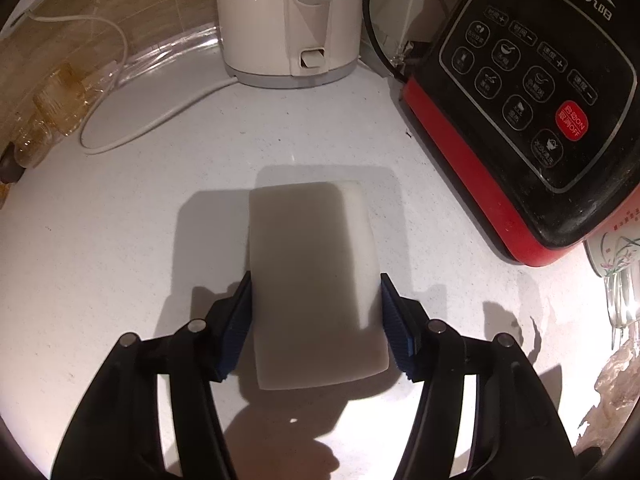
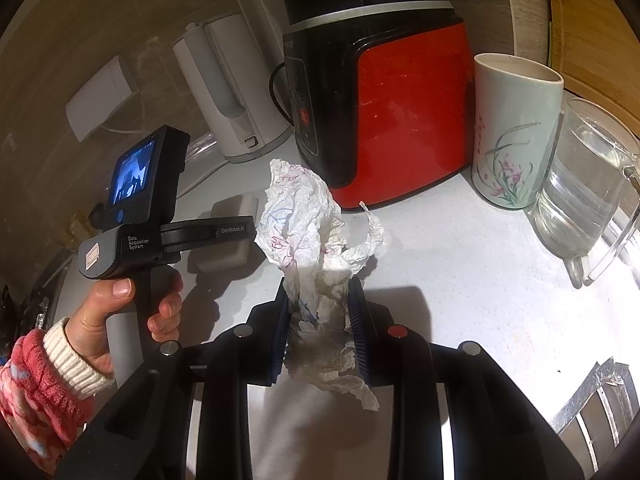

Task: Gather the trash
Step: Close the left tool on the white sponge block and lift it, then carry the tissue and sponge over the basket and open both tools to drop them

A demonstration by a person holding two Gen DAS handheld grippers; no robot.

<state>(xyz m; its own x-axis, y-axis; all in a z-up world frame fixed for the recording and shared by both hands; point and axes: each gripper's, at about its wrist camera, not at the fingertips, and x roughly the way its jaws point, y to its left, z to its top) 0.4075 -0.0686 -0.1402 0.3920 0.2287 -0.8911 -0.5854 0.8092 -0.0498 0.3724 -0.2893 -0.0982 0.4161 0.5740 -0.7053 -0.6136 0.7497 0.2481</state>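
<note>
One white block [image 1: 316,280] on the worktop [image 1: 140,220] between the left tongs [image 1: 316,312], blue pads touching its sides, one crumpled tissue [image 2: 316,280] clamped in the right tongs [image 2: 320,328], one kettle [image 1: 288,20], one red blender base [image 2: 400,112]

We see open white tabletop [image 1: 132,208] to the left of the white block [image 1: 316,280]. Behind it a white kettle [image 1: 288,20] stands at the wall, its cord [image 1: 132,136] looping across the surface. A red and black blender [image 1: 520,128] closes off the right side, with a flowered cup [image 2: 516,132] and a glass jug [image 2: 580,188] standing close together beyond it.
</note>
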